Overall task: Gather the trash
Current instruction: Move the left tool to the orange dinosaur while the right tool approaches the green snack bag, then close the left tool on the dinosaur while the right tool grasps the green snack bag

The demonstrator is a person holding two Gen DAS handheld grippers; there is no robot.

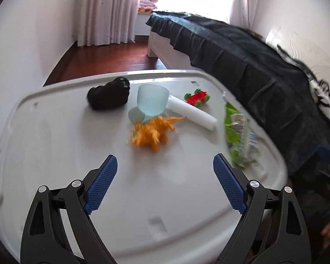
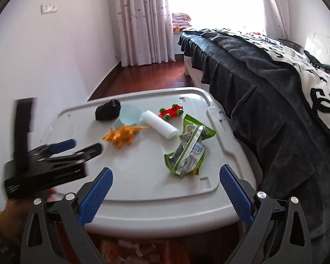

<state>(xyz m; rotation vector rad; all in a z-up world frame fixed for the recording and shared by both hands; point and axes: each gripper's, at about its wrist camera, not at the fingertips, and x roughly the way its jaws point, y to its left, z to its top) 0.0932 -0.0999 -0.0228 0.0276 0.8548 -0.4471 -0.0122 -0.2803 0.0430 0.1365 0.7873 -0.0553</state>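
A crumpled green snack wrapper point(image 2: 190, 148) lies on the right side of a grey bin lid point(image 2: 143, 184); it also shows blurred in the left wrist view point(image 1: 239, 136). A white roll point(image 2: 159, 124) lies beyond it, also in the left wrist view point(image 1: 192, 115). My right gripper point(image 2: 166, 176) is open and empty, hovering over the lid's near edge, just short of the wrapper. My left gripper point(image 1: 165, 165) is open and empty over the lid's near left part; it appears in the right wrist view point(image 2: 83, 146).
On the lid's far half are an orange toy dinosaur point(image 1: 153, 131), a pale blue cup point(image 1: 151, 101), a black bundle point(image 1: 109, 95) and a red toy car with green wheels point(image 1: 197, 98). A bed with a dark cover point(image 2: 264, 83) stands close on the right. A white wall is left.
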